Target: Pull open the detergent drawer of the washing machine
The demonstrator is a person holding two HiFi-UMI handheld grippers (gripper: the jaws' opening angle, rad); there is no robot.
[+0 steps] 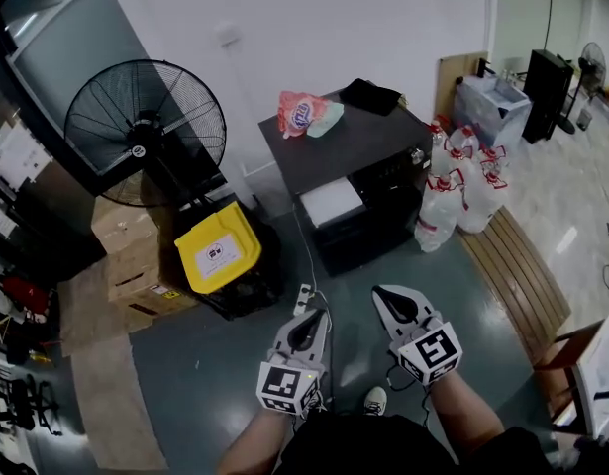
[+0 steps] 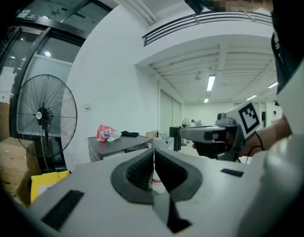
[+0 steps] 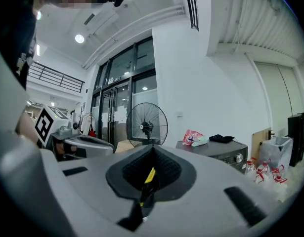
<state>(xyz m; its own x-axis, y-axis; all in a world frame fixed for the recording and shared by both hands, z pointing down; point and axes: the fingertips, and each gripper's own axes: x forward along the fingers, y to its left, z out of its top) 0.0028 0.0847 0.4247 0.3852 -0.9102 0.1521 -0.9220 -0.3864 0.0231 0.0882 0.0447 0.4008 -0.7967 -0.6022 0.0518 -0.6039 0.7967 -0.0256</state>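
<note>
Left claw closed, washing machine well ahead.

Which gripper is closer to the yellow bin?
Left. In the head view the left gripper is below and right of the yellow bin; the right gripper is farther right.

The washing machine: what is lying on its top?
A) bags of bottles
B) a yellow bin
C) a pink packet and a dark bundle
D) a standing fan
C: in the head view a pink packet and a dark bundle lie on top of the washing machine, while the other things stand on the floor around it.
</note>
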